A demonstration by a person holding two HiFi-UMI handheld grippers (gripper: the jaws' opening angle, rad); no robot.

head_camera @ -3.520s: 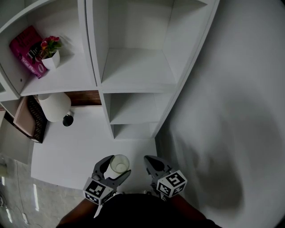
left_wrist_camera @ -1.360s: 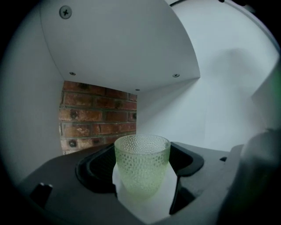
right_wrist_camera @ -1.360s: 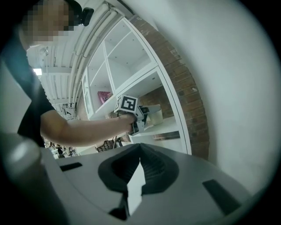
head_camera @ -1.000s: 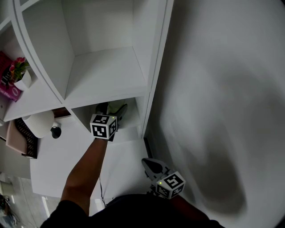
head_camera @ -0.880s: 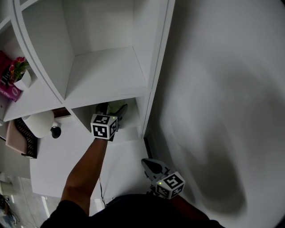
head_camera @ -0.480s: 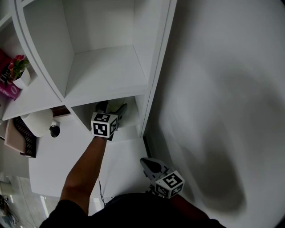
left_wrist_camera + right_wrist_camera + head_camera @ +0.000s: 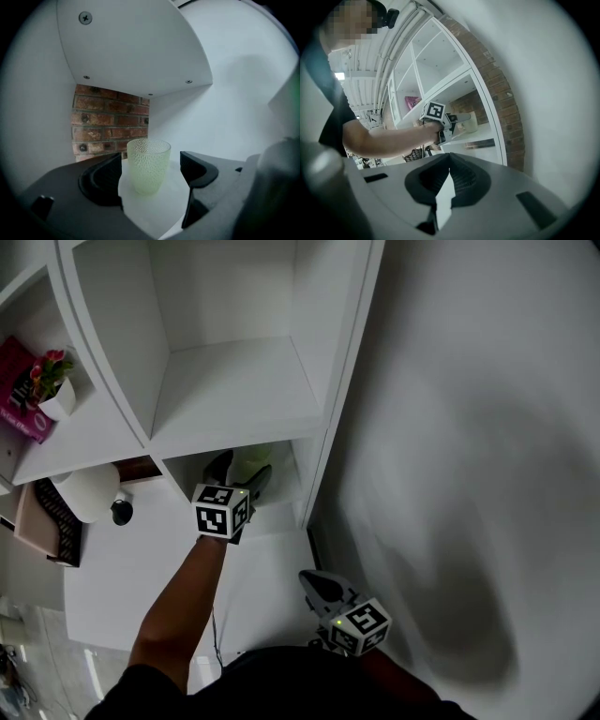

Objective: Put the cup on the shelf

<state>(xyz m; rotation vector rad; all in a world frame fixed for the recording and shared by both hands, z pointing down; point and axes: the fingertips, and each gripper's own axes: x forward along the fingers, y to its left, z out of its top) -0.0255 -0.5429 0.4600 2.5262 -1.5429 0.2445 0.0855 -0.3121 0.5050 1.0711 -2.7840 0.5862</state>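
A pale green dimpled cup (image 7: 148,165) stands upright on the white floor of a low shelf compartment (image 7: 154,208). My left gripper (image 7: 151,161) is open around it, with a gap between the cup and each jaw. In the head view the left gripper (image 7: 239,472) reaches into the low compartment under the shelf board (image 7: 234,390), and the cup (image 7: 255,457) shows just beyond it. The right gripper (image 7: 319,585) hangs near my body, shut and empty. The right gripper view shows its jaw tips touching (image 7: 450,157), with the cup (image 7: 468,121) far off.
A brick wall (image 7: 110,119) backs the compartment. A pink book (image 7: 21,397) and a small flower pot (image 7: 56,399) sit in the left shelf bay. A white round lamp (image 7: 89,491) and a dark basket (image 7: 56,531) stand on the white table (image 7: 141,568). A plain wall (image 7: 469,474) closes the right side.
The left gripper carried the cup from the table's front edge into the low compartment. In the last half second its jaws opened and it drew back a little. The right gripper stayed put.
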